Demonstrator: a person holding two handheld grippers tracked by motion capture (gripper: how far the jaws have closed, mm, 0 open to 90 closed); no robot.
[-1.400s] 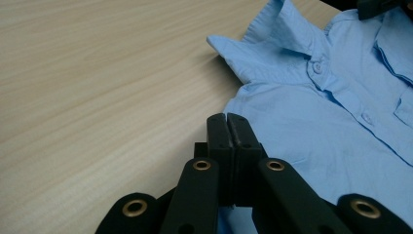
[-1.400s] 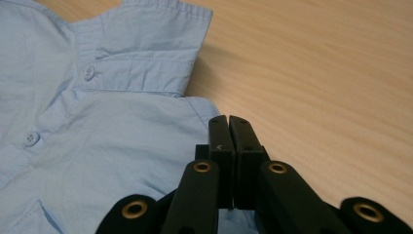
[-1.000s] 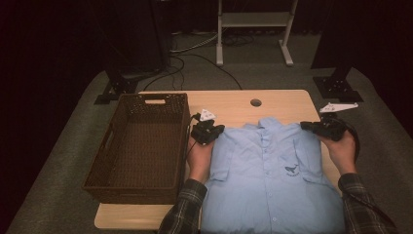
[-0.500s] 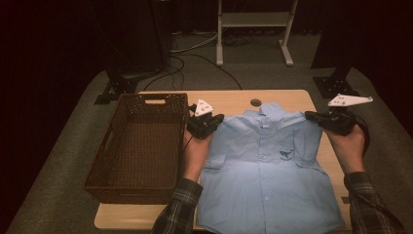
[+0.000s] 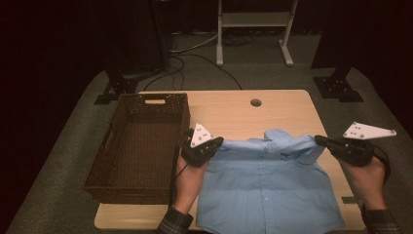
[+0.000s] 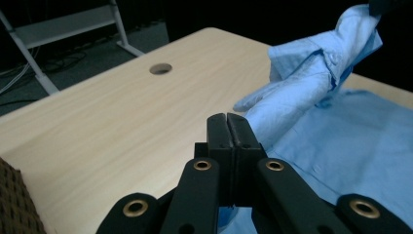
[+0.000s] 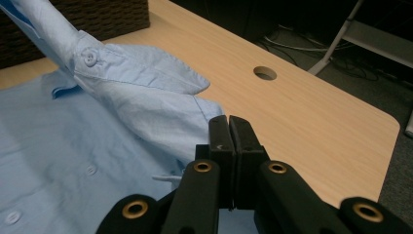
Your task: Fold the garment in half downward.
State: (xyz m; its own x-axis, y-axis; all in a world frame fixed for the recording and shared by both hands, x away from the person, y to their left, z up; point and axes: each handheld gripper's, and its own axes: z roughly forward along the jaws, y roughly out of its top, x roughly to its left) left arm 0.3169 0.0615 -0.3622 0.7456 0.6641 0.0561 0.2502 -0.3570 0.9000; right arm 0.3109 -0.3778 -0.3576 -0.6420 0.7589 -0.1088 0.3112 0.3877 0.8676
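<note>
Nearest the person, the lower part of the light-blue button-up cotton shirt [image 5: 265,195] lies flat on the pale wooden tabletop [image 5: 287,109], its hem hanging toward the near edge. A little further in, each hand holds its tool at a shoulder of the garment: the left gripper [image 5: 217,143], with a grey three-cornered plate on top, has its jaws clamped together on the cloth at the left shoulder, and the right gripper [image 5: 321,142] is pinched shut on the right one. In the left gripper view the jaws [image 6: 227,127] meet with blue fabric bunched just beside them; the right gripper view [image 7: 229,131] shows the same, the buttoned collar running off behind.

Compared with a second ago, both hands have moved away from the person and lifted — the shirt has slid up the tabletop with them, and its top edge, collar included, now hangs in a taut line between the two tools instead of lying flat. That suggests the work in hand is a fold or a reposition of the upper part, with the grip secure on both sides; a lay-down or fold-over seems the likely next step.

Left of the shirt stands the dark brown woven rectangular basket [image 5: 146,105], empty — and beyond, the round cable hole [image 5: 255,103].
</note>
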